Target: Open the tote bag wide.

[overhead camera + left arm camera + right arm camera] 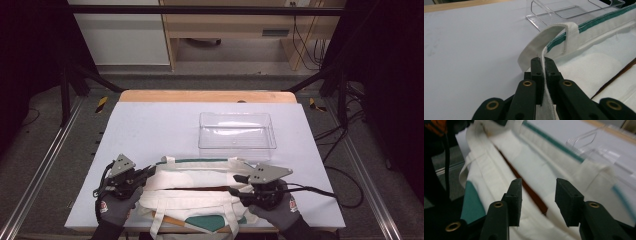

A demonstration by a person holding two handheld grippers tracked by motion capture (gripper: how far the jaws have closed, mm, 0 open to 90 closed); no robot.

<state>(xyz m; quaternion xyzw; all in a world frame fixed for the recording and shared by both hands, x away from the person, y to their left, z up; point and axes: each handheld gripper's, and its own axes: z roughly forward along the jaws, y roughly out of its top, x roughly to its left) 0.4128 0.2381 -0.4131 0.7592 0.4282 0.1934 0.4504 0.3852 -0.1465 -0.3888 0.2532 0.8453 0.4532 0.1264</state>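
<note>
One clear plastic bin [237, 131] sits just beyond the tote bag [192, 192]; left gripper [543, 65] pinches the bag's strap [541, 43], right gripper [537, 195] gapes unladen over it.

- The canvas tote bag [195, 192] runs past the bottom edge of the high view, so its lowest part and the end of its green patch [210, 221] are cut off.
- In the left gripper view, the bag's edge [546, 100] is hidden where it passes between the closed jaws.
- The right gripper view is blurred: the clear plastic tray [599, 147] and the green trim [554, 142] are smeared.
- The person's forearms leave the high view at the bottom.
- What lies inside the bag's dark opening [200, 189] cannot be told.
</note>
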